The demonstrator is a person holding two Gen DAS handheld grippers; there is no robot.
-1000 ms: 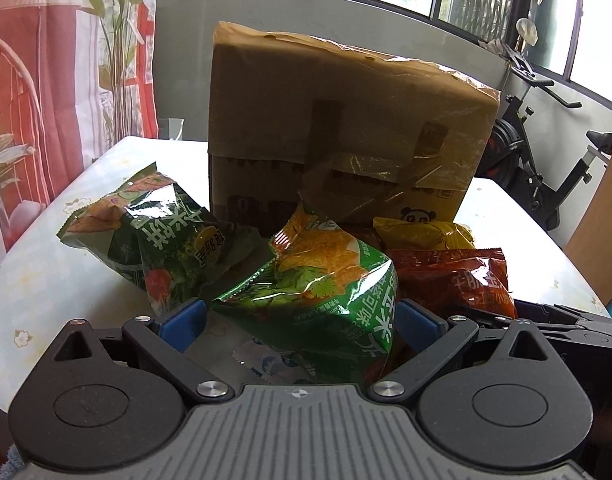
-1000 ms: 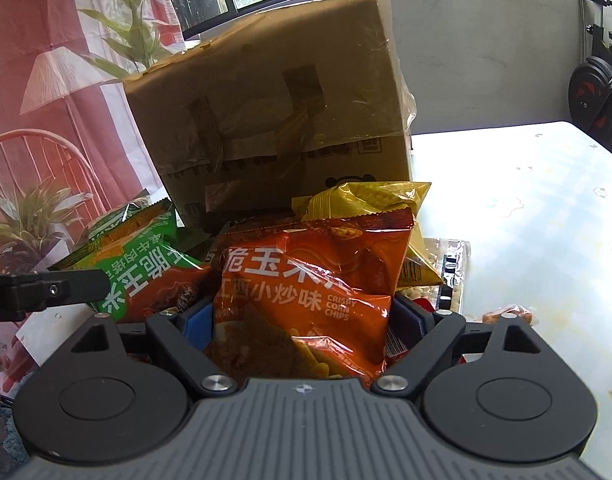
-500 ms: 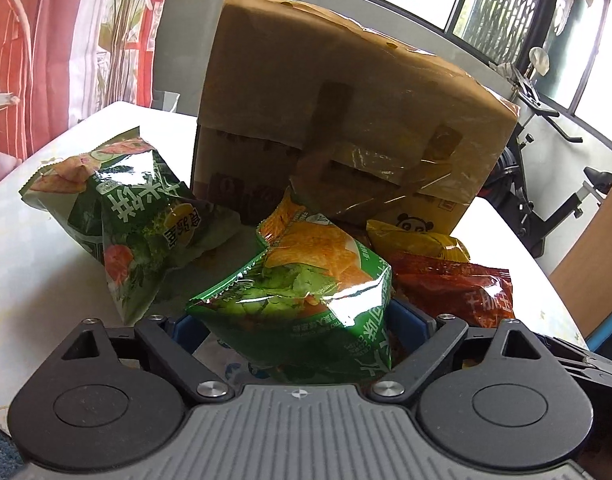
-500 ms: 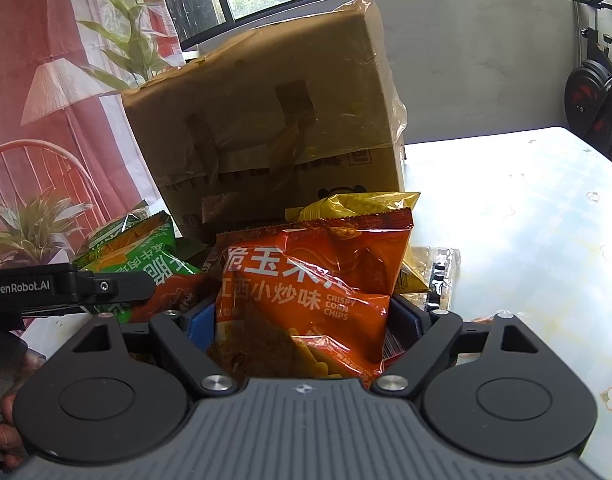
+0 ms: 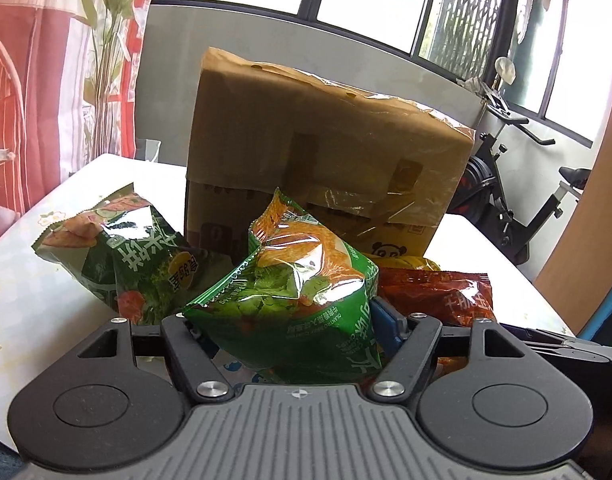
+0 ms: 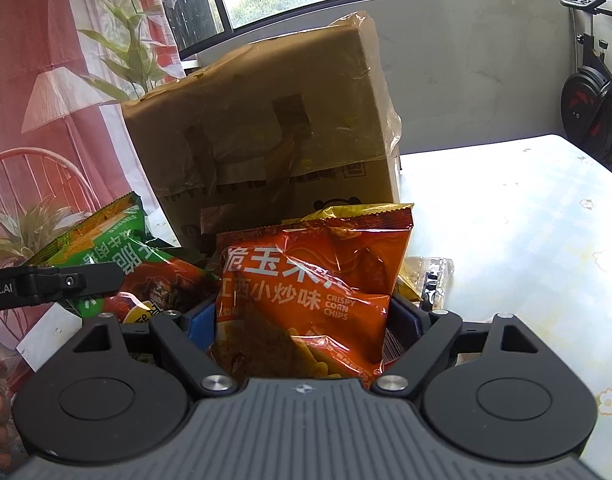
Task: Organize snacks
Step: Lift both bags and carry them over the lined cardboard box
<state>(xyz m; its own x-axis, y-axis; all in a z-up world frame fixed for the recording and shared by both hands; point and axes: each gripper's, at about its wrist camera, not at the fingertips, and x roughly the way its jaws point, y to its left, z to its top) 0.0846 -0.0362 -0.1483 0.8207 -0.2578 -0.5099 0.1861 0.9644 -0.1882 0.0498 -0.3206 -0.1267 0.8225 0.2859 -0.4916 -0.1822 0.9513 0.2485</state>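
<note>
We see the left gripper (image 5: 290, 320) clamped on a green chip bag (image 5: 298, 292), held up off the table (image 5: 22, 288). The right gripper (image 6: 306, 320) is clamped on an orange corn chip bag (image 6: 314, 292). A second green bag (image 5: 126, 256) lies on the table just left of the held one; a yellow bag (image 6: 358, 212) sits behind the orange. Beyond them stands a taped cardboard box (image 5: 322, 152)

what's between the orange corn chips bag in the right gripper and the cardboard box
In the right wrist view, a yellow snack bag stands between the orange corn chips bag and the cardboard box, its crimped top peeking over the orange bag.
</note>
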